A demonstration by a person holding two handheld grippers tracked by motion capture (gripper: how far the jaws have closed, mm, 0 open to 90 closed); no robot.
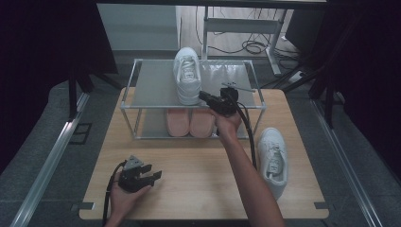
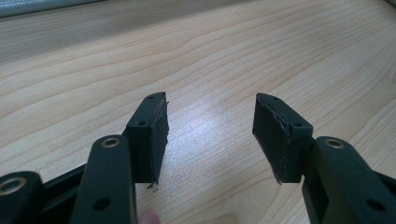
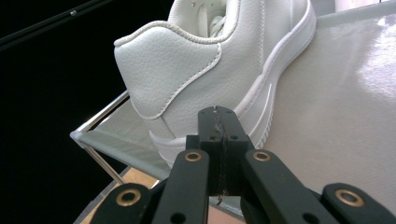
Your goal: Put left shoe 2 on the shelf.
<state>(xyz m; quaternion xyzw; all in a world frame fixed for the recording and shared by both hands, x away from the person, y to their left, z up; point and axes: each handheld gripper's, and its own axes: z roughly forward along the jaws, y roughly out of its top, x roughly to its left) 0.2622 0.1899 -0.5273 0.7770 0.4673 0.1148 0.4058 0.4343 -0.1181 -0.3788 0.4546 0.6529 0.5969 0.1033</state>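
Right gripper view shows the right tool (image 3: 218,140) pressed together behind the white shoe (image 3: 219,60); left tool (image 2: 210,140) gapes apart.

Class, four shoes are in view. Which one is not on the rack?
The white shoe lying on the wooden table, right of the rack. The other white shoe sits on the top shelf, and the pink pair on the lower shelf.
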